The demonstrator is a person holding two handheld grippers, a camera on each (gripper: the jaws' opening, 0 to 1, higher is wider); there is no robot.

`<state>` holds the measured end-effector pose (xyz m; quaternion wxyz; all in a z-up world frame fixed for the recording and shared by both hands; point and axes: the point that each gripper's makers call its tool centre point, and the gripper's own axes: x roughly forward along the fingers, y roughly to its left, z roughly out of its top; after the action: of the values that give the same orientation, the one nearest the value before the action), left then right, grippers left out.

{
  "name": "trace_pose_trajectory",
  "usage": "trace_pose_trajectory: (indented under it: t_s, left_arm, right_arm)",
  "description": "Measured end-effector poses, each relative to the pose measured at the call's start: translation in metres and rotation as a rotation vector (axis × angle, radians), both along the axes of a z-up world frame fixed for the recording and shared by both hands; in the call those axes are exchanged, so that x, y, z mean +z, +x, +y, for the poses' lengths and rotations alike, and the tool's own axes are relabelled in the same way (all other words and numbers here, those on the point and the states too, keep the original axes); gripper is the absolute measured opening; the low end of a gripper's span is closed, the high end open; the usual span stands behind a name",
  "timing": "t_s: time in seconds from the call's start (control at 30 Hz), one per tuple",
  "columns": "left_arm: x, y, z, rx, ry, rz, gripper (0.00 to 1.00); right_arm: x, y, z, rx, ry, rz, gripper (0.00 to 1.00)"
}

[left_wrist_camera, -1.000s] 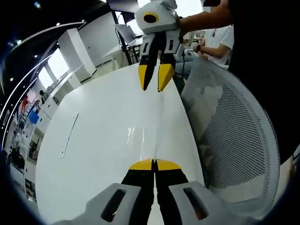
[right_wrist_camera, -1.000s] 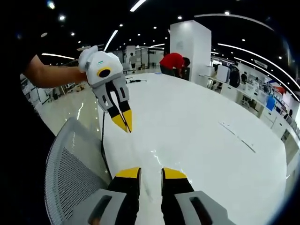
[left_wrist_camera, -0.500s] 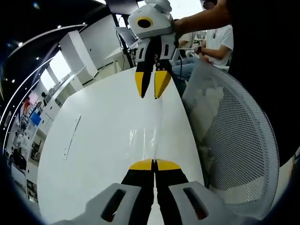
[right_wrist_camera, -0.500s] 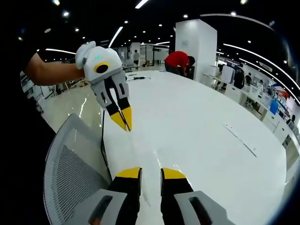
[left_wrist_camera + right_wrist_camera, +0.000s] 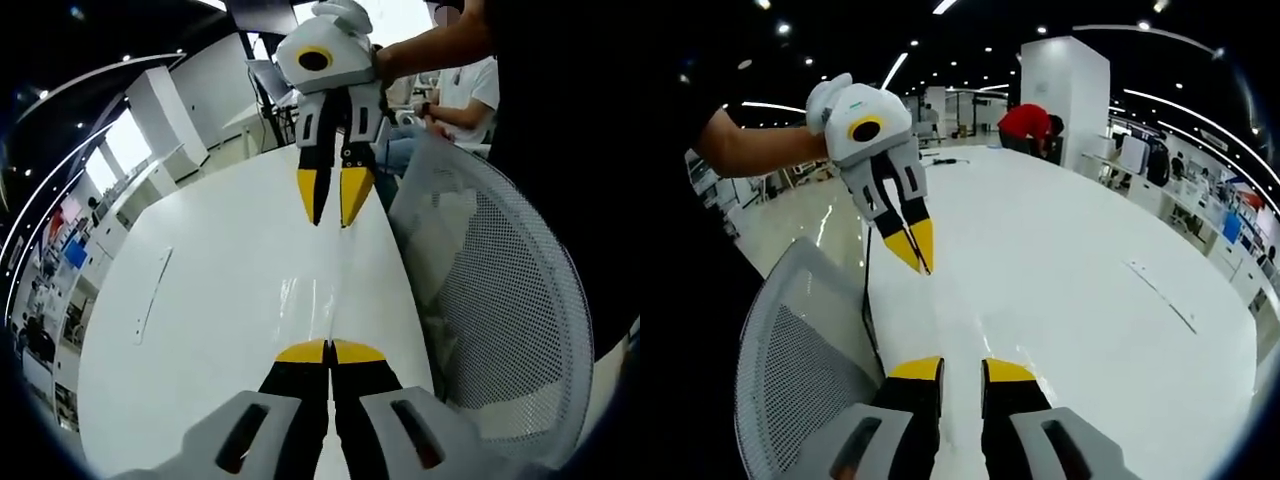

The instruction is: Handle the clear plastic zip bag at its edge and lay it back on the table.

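The clear zip bag (image 5: 305,300) is a faint glossy sheet over the white table (image 5: 220,260), running up from my left gripper (image 5: 328,351). That gripper's yellow tips are pressed together on the bag's near edge. In the right gripper view the left gripper (image 5: 919,247) hangs above the table edge, its jaws closed. My right gripper (image 5: 961,370) is open, with a gap between its jaws and nothing seen in it. From the left gripper view the right gripper (image 5: 334,198) points down over the bag's far end, its tips slightly apart.
A white mesh chair back (image 5: 500,300) stands against the table's near edge and also appears as the chair (image 5: 790,380). A thin pale strip (image 5: 150,295) lies on the table. A black cable (image 5: 866,300) hangs by the edge. Seated and bending people (image 5: 1030,125) are beyond.
The right gripper has shifted a little right and lower over the bag. The left gripper stays shut on the bag's edge.
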<state>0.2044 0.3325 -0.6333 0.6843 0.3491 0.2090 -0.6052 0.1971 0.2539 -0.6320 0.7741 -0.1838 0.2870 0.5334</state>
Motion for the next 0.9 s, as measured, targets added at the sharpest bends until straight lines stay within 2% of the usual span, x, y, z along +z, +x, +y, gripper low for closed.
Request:
trace_pose_trajectory:
  t_s: [0.43,0.7,0.73,0.77,0.8,0.9]
  left_arm:
    - [0.009,0.007,-0.010,0.013,-0.047,-0.009,0.00]
    - [0.014,0.009,-0.015,0.019,-0.066,-0.001,0.00]
    - [0.015,0.009,-0.017,0.017,-0.069,-0.003,0.00]
    - [0.015,0.010,-0.017,0.017,-0.069,-0.003,0.00]
    - [0.014,0.011,-0.016,0.018,-0.067,-0.006,0.00]
    - [0.013,0.012,-0.015,0.023,-0.064,-0.004,0.00]
  right_arm:
    - [-0.018,-0.012,0.010,0.017,-0.008,0.057,0.07]
    - [-0.020,-0.010,0.017,0.006,0.013,0.053,0.07]
    - [-0.020,-0.011,0.018,0.008,0.013,0.055,0.06]
    - [-0.020,-0.011,0.018,0.014,0.011,0.046,0.00]
    - [-0.019,-0.010,0.018,0.017,0.010,0.026,0.00]
    - [-0.018,-0.009,0.019,0.004,0.019,0.044,0.00]
